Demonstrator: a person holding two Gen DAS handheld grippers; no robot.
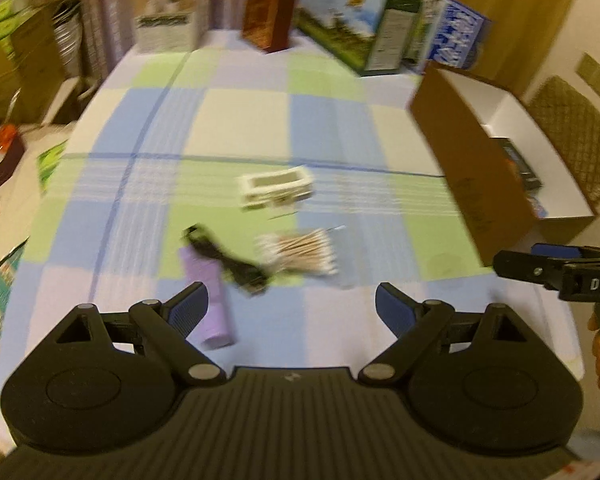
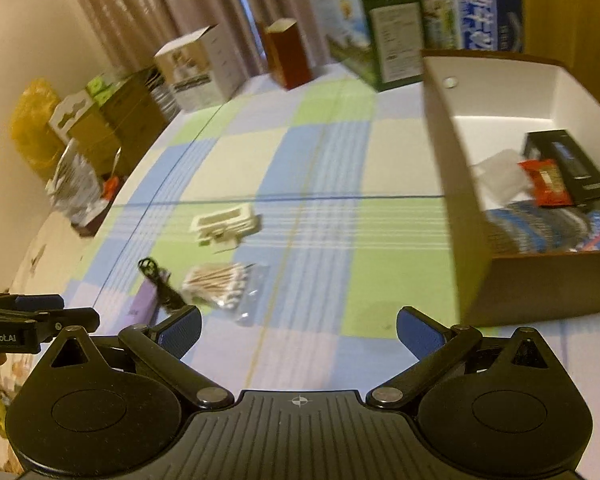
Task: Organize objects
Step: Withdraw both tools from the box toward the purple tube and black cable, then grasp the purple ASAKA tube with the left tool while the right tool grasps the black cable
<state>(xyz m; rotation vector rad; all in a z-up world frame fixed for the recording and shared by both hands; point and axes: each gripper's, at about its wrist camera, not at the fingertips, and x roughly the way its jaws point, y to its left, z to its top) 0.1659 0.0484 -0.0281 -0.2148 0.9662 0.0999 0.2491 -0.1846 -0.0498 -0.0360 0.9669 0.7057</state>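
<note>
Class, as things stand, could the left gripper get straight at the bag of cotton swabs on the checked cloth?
Probably yes: the left gripper is open, the bag of cotton swabs lies ahead, and only bare cloth shows between them.

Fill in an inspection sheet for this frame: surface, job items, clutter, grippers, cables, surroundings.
Surface: checked tablecloth, blue, green and cream.
Job's things: cotton swab bag, purple tube, black strap lying across it, small white box, all loose; open cardboard box already holds items.
Clutter: upright cartons at the far edge.
Grippers: left gripper and right gripper open, empty.
Cables: nothing seen.
Surroundings: curtains, stacked boxes.
</note>
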